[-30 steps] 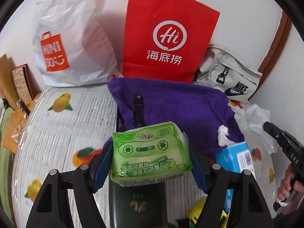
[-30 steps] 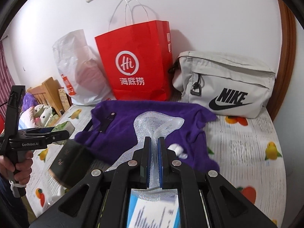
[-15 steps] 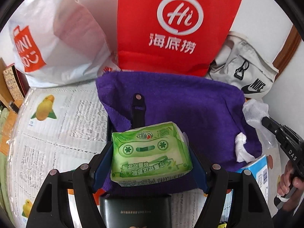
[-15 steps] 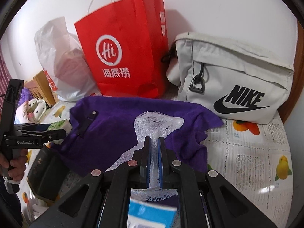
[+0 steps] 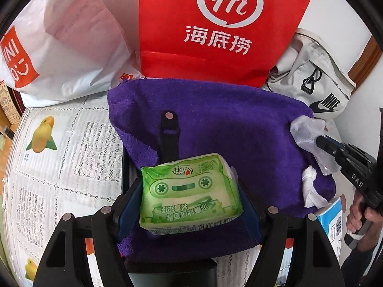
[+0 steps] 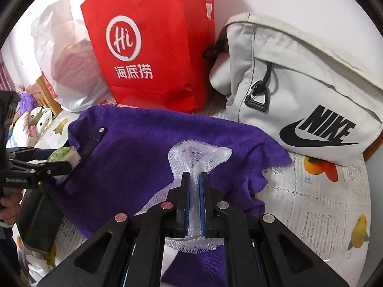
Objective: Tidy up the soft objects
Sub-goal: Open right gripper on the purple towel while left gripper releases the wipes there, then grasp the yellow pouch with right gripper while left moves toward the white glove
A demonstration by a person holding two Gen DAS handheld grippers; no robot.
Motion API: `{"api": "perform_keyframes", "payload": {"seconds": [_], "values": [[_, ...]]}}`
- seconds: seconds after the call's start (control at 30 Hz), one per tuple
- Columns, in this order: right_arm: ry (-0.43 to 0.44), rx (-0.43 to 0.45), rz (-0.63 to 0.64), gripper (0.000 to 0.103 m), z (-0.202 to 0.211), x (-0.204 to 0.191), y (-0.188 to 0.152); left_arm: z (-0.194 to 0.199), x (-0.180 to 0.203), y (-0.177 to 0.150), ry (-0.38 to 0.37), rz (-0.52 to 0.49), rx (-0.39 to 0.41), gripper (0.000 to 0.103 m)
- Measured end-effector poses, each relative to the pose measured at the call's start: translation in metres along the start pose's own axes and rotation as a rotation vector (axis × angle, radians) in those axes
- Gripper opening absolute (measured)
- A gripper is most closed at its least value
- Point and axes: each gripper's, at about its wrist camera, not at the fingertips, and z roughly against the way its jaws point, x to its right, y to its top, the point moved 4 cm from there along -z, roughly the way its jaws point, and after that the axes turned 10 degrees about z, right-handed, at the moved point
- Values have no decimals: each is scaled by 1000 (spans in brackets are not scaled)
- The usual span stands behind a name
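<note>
White wall behind a fruit-print tabletop (image 5: 55,157), with a red paper bag (image 5: 222,28), a white plastic bag (image 5: 62,47) and a grey Nike pouch (image 6: 299,100) ranged along it. The left tool (image 5: 189,196) clamps a green tissue pack (image 5: 189,191) broadside, its long axis across the jaws, above a purple towel (image 5: 227,129). The right tool (image 6: 194,203), nearly closed, pinches a white mesh net (image 6: 198,153) over the same towel. The bags lie straight ahead of both; the left tool appears nearer the red one.
</note>
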Motion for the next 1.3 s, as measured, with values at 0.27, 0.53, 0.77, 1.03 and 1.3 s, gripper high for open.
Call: {"api": "perform_keyframes", "payload": {"seconds": [0.27,0.53,0.77,1.03,1.3], "values": [[-37,-39,23,46,-13,3,-1,-2,4,2,0,-8,-1,85],[-53,5,3,57,13,-1,-6,24,-2,-2,-11,17,30,85],[-101,102,-64,57,79,-22,-21,72,-18,-22,-13,51,99,85],[-7,134,-75,74,146,-75,-64,121,-35,-75,-38,59,132,85],[90,82,-98,74,164,-127,-129,132,-53,-131,-31,72,85,85]]}}
